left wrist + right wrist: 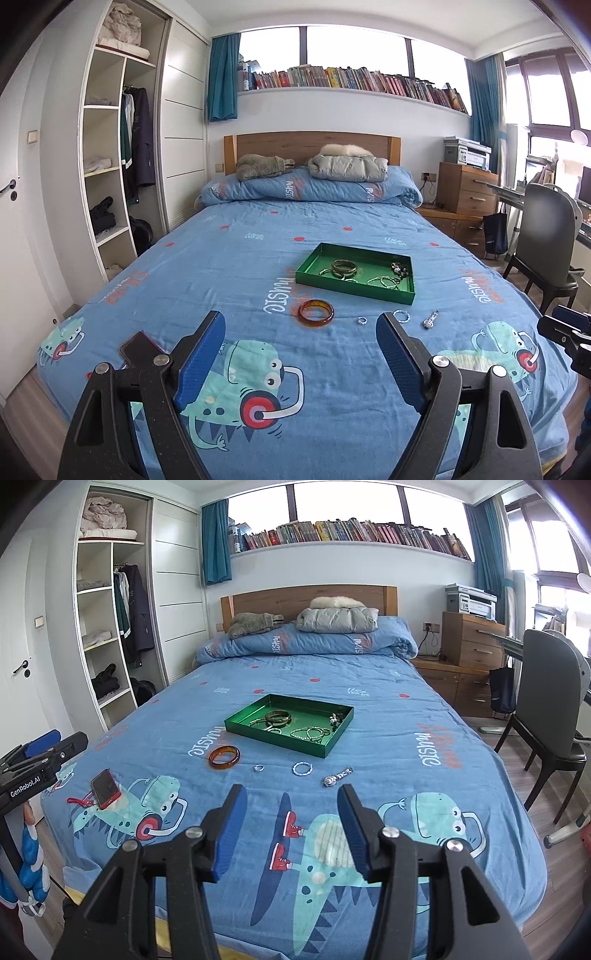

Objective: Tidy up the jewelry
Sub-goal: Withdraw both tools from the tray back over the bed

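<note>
**Bed survey: four pieces outside the tray, both grippers empty**

I am looking down a bedroom from the foot of a bed (369, 716) with a blue dinosaur-print cover; a wardrobe stands to the left, a bookshelf runs under the window.

The green tray (236, 724) sits mid-bed and holds several bangles and chains, so I judge it the collecting point. Four pieces lie in a row on the cover between the tray and me: an amber bangle (224, 757), a small ring (259, 768), a silver bracelet (302, 768) and a watch (337, 777). They are apart from each other, each with room for a separate pick.

My left hand-held gripper (301, 325) hangs above the cover with its fingers spread wide and nothing between them. My right hand-held gripper (291, 794) is likewise spread and empty, nearest the watch.

A red phone (106, 788) lies near the left edge of the bed, apart from the jewelry.

Limits: the tray's contents overlap and I cannot count them. In the left view, the gripper's right finger partly covers the bracelet.
</note>
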Motion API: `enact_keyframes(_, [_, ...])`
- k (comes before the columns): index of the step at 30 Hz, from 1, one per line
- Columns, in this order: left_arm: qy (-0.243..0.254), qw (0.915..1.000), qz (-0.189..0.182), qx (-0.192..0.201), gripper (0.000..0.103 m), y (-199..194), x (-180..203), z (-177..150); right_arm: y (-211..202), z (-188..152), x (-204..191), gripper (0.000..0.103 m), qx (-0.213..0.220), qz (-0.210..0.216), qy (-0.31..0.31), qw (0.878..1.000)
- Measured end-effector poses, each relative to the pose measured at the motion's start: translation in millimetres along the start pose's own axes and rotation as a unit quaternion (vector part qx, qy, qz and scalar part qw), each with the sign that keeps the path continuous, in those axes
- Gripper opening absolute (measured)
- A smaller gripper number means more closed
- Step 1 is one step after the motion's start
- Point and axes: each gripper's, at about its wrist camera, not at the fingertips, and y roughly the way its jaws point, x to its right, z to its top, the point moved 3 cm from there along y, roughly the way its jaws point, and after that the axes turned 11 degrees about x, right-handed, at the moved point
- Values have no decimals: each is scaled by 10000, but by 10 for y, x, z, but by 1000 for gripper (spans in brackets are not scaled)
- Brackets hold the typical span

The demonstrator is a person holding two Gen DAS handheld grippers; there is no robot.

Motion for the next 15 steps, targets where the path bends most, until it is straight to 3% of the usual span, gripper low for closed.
enact_keyframes(10, [-178, 9985, -300, -411, 83, 28, -122, -289, 50, -249, 23, 62, -12, -126, 100, 9999])
enact_keyframes(15, [-103, 9979, -227, -594, 83, 84, -183, -423, 143, -375, 0, 64, -153, 27, 170, 9997])
